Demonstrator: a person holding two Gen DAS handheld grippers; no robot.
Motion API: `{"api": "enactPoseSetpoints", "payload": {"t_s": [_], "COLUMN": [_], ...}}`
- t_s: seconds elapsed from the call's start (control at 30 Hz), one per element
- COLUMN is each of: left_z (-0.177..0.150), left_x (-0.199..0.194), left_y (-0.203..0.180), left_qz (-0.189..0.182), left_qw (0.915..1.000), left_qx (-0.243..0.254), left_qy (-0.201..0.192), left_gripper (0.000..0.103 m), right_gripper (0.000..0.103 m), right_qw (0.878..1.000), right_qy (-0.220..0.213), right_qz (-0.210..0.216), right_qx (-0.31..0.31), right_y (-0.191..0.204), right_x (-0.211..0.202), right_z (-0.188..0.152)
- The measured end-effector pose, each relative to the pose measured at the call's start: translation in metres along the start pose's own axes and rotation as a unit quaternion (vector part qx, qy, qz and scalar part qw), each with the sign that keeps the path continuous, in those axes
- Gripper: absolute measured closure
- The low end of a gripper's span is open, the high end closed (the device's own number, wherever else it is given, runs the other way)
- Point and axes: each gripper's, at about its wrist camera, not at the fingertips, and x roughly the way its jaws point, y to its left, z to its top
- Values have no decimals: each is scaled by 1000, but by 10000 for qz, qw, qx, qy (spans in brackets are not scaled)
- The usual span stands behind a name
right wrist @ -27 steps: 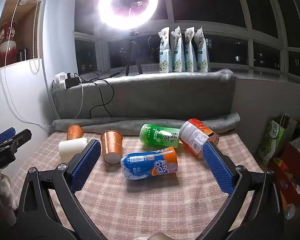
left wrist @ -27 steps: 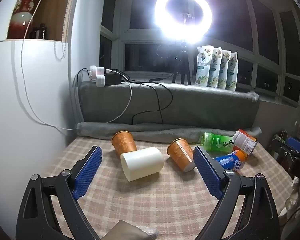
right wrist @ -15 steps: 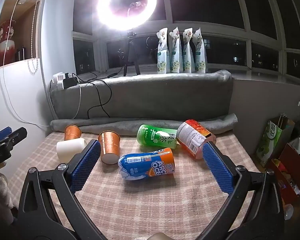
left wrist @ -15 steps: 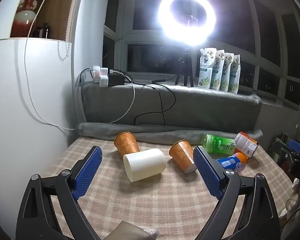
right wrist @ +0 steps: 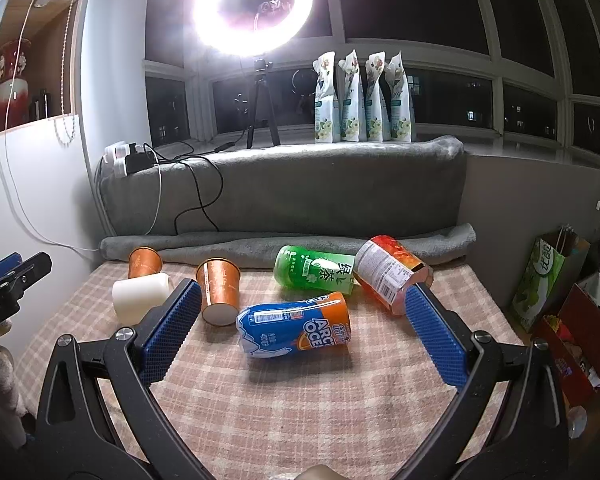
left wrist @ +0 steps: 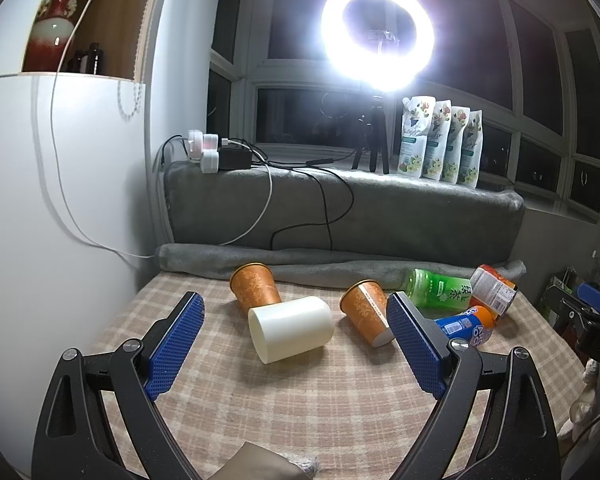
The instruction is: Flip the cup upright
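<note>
A white cup (left wrist: 291,329) lies on its side on the checked cloth, seen also in the right wrist view (right wrist: 140,297). Two orange paper cups lie on their sides: one behind it (left wrist: 255,287), one to its right (left wrist: 367,312); both show in the right wrist view (right wrist: 144,263) (right wrist: 219,291). My left gripper (left wrist: 294,344) is open and empty, with the white cup between and beyond its fingers. My right gripper (right wrist: 300,332) is open and empty, above a blue and orange bottle (right wrist: 294,329).
A green bottle (right wrist: 314,268) and a red-labelled bottle (right wrist: 388,272) lie on the cloth at the right. A grey rolled blanket (right wrist: 284,246) and padded ledge bound the far side. A white cabinet (left wrist: 56,208) stands left. Bags and boxes (right wrist: 552,272) sit right of the table.
Both grippers have drawn back and risen slightly, so the objects sit a little farther and higher in view. The cups and bottles have not moved. Both grippers stay open.
</note>
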Motion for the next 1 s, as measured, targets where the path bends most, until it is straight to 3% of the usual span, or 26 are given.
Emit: {"api": "enactPoseSetpoints", "payload": {"t_s": [1.0], "left_z": [0], "left_x": [-1], "left_y": [2], "left_qz": [7], "left_qw": [10000], "left_qx": [-26], "left_qy": [4], "left_gripper": [11], "right_gripper": [0], "right_qw": [10000], "right_qy": [2], "right_qz": [5], "right_qx": [17], "right_y": [2], "right_x": [1], "right_z": [-1]}}
